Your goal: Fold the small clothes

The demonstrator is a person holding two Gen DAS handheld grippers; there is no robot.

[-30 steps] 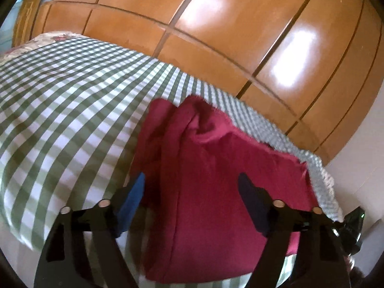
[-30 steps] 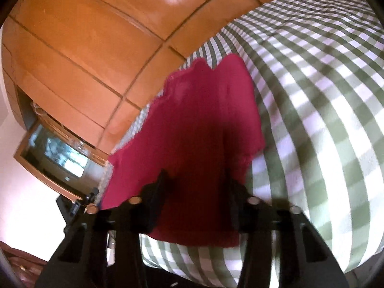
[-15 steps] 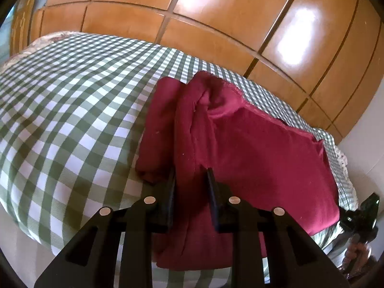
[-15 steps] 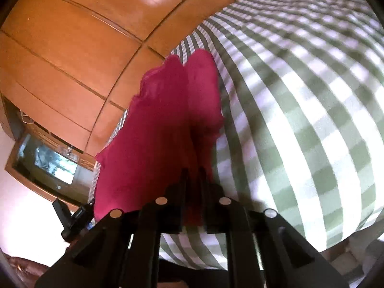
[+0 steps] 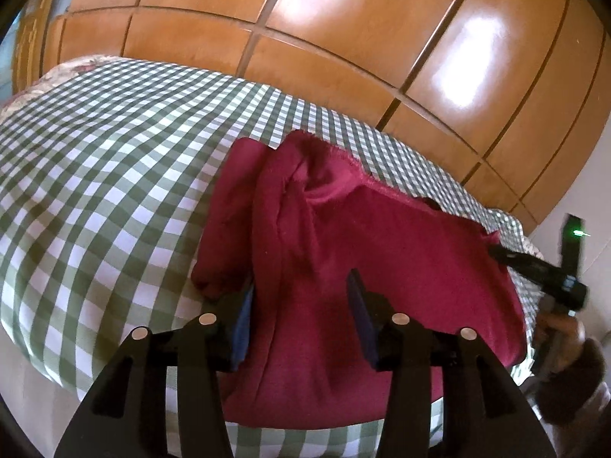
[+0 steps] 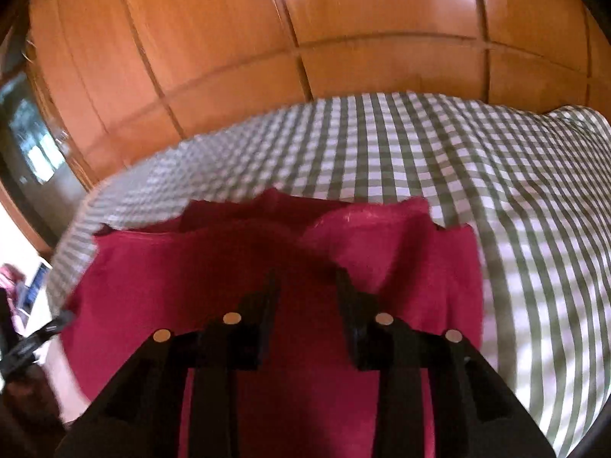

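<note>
Through my left wrist camera I see a dark red garment (image 5: 382,252) lying on a bed covered with a green-and-white checked sheet (image 5: 95,191). The garment sits near the bed's front edge, and its near hem reaches almost to that edge. Its left part is doubled over into a long raised fold (image 5: 267,229) that runs away from the camera, with a narrower red strip (image 5: 225,229) lying flat beside it on the sheet.

My left claw (image 5: 301,313) hangs over the near part of the garment with its jaws spread apart. The blue-padded fingers (image 5: 242,328) sit on either side of the raised fold, and nothing is pinched between them. I cannot tell whether the pads touch the cloth.

At the right edge of this view, the other black tool (image 5: 542,267) shows beside the garment's far corner, with a small green light above it.

Through my right wrist camera, which is blurred, I see the same red garment (image 6: 401,267) from its other side, filling the lower middle of the view. My right claw (image 6: 305,294) is over the cloth with its jaws apart and a clear gap between the black fingers (image 6: 267,305); it grips nothing.

Glossy orange-brown wooden wardrobe doors (image 5: 343,38) rise behind the bed in both views. A dark screen (image 6: 26,141) shows at the far left of the right view.
</note>
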